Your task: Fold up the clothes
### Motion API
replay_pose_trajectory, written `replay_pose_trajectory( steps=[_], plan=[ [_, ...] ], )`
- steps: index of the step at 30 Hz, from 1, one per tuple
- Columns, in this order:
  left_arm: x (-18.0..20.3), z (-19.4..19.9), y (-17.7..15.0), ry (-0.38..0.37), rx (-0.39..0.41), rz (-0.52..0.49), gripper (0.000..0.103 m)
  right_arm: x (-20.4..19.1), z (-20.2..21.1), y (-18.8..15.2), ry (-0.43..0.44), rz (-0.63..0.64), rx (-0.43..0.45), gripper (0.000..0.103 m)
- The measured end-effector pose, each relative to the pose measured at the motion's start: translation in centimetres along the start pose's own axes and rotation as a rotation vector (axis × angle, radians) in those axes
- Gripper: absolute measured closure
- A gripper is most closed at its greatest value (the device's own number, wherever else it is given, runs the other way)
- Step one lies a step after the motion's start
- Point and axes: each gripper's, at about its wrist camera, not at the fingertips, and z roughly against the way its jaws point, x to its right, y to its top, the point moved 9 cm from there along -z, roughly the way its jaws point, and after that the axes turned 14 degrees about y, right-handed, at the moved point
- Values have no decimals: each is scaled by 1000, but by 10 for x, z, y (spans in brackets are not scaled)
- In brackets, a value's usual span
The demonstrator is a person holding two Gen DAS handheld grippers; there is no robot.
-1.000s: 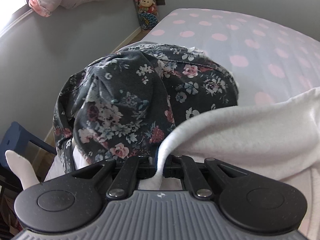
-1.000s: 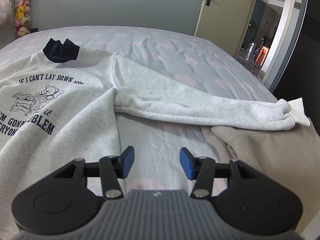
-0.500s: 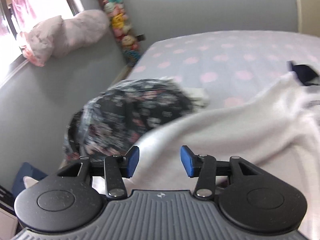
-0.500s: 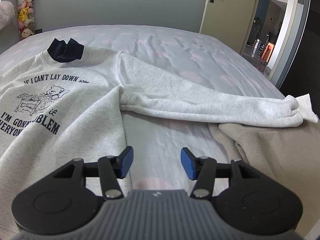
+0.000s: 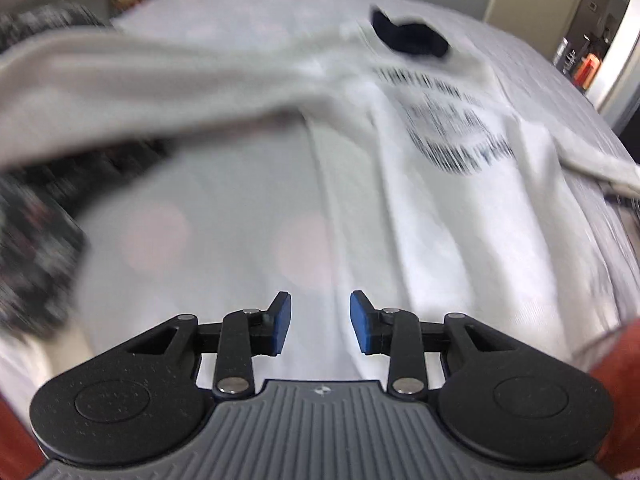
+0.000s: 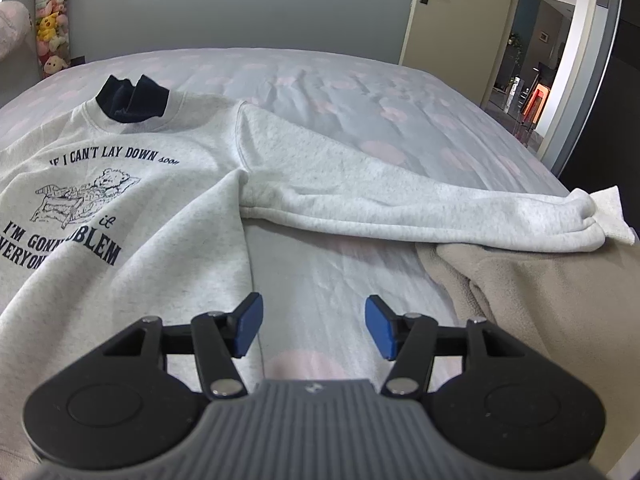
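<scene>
the grey sweatshirt [image 6: 168,216] is lying face up across the polka-dot bed [image 6: 360,92], its dark collar [image 6: 134,100] pointing toward the far wall and its printed lettering showing. one sleeve [image 6: 400,204] is stretching out toward the door side, its cuff resting on a beige fleece blanket [image 6: 540,292]. the right gripper [image 6: 314,328] is hanging over the bare sheet between the sweatshirt's side edge and the blanket, jaws opening, blue pads apart with nothing but bedding under them. over in the left wrist view everything is smearing with motion (hard to read the fine detail). the left gripper [image 5: 320,328] is hovering just off the sweatshirt's [image 5: 460,208] other side, jaws closing yet parted, gripping nothing. the other sleeve [image 5: 140,92] is draping across the top left, partly over a dark floral garment [image 5: 32,232].
</scene>
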Motion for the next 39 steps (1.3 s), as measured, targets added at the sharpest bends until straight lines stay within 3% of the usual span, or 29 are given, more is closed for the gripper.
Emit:
replay_pose_trajectory(
  steps=[4, 8, 11, 18, 20, 22, 25, 32, 36, 39],
  plan=[
    [29, -9, -31, -41, -46, -44, 72, 1, 1, 0, -2, -4, 2, 42],
    [39, -13, -40, -27, -37, -69, 71, -2, 3, 1, -1, 10, 4, 37],
    [45, -14, -41, -2, -21, -94, 54, -3, 4, 1, -2, 11, 7, 36],
    [56, -25, -48, -11, -25, -107, 49, -1, 1, -1, -1, 3, -4, 35],
    [55, -26, -49, -28, -12, -99, 55, -1, 1, -1, 1, 4, -6, 35],
    [50, -25, -48, -47, -6, -70, 76, -1, 0, -2, 2, 3, -9, 34],
    [42, -25, -48, -92, -15, -10, 90, -1, -2, -3, 2, 1, -16, 34],
    [21, -10, -48, -148, 0, 129, 99, -1, -2, -2, 6, -4, -14, 34],
    [-6, 5, -51, -100, 14, 203, 99, -1, -2, -2, 9, -6, -12, 34],
    [-27, 1, -60, -51, -21, 256, 99, -1, -2, -2, 10, -7, -10, 34]
  ],
)
